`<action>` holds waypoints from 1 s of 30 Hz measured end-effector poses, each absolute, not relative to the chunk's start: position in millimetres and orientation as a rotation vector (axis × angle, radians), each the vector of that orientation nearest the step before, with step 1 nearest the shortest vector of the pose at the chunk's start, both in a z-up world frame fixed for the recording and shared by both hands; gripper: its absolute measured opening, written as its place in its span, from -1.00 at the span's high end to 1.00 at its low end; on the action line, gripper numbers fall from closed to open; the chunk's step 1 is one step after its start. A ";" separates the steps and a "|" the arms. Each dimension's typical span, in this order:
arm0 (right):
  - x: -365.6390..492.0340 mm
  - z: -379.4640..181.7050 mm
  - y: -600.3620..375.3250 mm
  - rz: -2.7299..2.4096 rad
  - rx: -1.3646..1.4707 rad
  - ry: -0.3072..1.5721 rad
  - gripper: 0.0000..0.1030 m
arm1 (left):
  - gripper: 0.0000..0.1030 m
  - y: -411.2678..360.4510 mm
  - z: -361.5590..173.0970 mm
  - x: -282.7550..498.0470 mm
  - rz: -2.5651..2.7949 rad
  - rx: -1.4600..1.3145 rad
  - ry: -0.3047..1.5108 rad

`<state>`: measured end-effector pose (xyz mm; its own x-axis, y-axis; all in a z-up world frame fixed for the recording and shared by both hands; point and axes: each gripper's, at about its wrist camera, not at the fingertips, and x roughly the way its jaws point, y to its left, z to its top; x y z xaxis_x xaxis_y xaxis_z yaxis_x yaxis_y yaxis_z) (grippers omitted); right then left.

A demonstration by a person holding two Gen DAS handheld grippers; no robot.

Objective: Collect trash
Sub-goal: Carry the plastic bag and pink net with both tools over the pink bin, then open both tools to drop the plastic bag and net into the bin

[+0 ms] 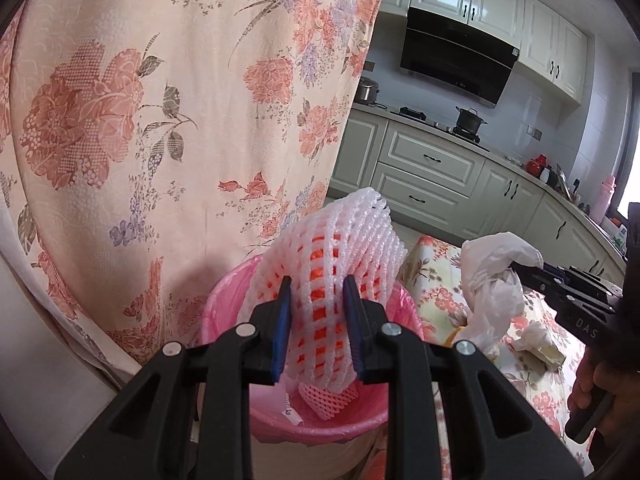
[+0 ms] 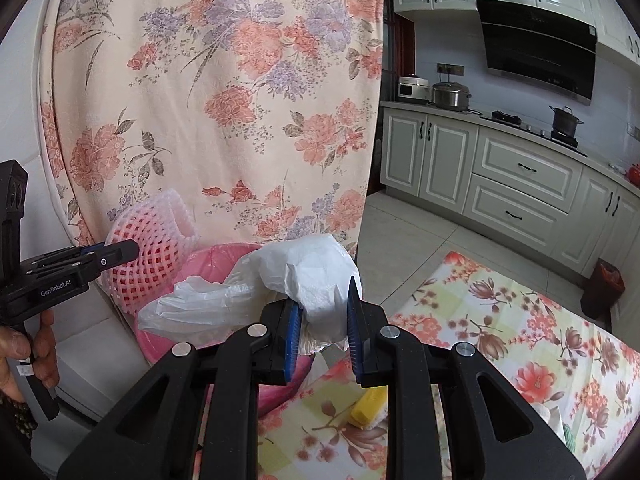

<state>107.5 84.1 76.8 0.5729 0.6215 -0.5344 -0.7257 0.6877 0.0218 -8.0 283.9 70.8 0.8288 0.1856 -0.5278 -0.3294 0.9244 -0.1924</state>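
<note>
My left gripper [image 1: 318, 286] is shut on a white foam fruit net [image 1: 340, 256] and holds it over the pink trash bin [image 1: 224, 304]. The net [image 2: 148, 264] and the left gripper [image 2: 120, 252] also show at the left of the right wrist view. A smaller piece of foam net [image 1: 328, 398] lies inside the bin. My right gripper [image 2: 322, 298] is shut on a crumpled white plastic bag [image 2: 280, 280] above the table edge, just right of the bin [image 2: 212, 256]. The bag [image 1: 492, 276] and the right gripper [image 1: 520, 270] show at the right of the left wrist view.
A floral curtain [image 1: 160, 120] hangs right behind the bin. The table with a floral cloth [image 2: 520, 340] carries a yellow item [image 2: 368, 406] and crumpled paper [image 1: 536, 344]. Kitchen cabinets [image 2: 520, 176] and a stove stand beyond. A small dark bin [image 2: 604, 288] stands on the floor.
</note>
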 end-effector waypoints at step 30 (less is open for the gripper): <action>121.4 46.7 176.5 0.871 -0.309 0.589 -0.07 | 0.16 326.6 67.9 -1.5 0.326 -0.326 0.520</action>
<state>121.4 176.5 46.7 0.5004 0.6248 -0.5993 -0.7891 0.6140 -0.0187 -1.5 326.6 67.9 0.8192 0.2191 -0.5300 -0.3818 0.8979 -0.2189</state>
